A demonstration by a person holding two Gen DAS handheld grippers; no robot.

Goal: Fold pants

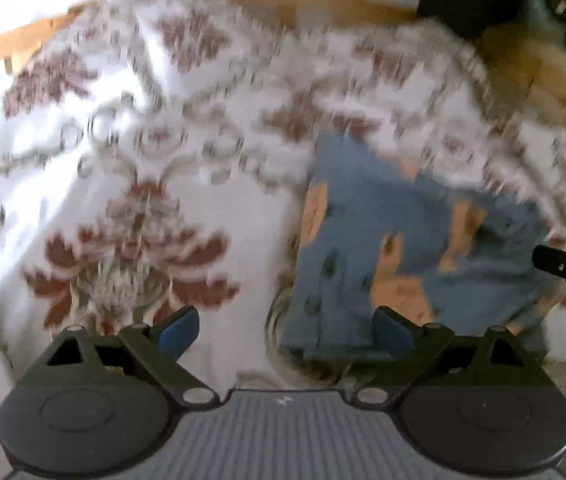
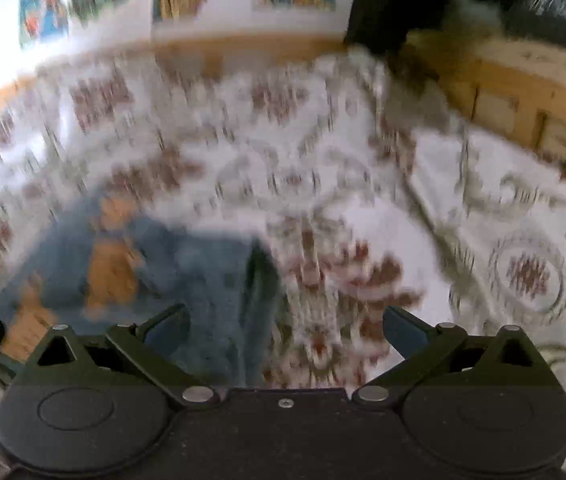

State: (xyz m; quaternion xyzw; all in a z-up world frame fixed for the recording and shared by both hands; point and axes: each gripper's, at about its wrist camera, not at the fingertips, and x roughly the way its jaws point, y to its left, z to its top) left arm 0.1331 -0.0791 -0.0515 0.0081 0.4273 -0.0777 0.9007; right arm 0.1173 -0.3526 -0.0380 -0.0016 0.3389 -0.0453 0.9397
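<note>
The left gripper (image 1: 285, 330) is held spread wide, gripping nothing; the blue-and-orange pants (image 1: 403, 248) are seen ahead of its right finger on the patterned bedspread (image 1: 123, 160). The right gripper (image 2: 285, 330) is likewise spread and empty, with the pants ahead to its left.

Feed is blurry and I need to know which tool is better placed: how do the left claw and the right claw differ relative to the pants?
The left claw has the blue pants ahead toward its right finger; the right claw has them toward its left finger. The left claw faces mostly the patterned bedcover on its left; the right claw faces it on its right. Both are open, holding nothing.
</note>
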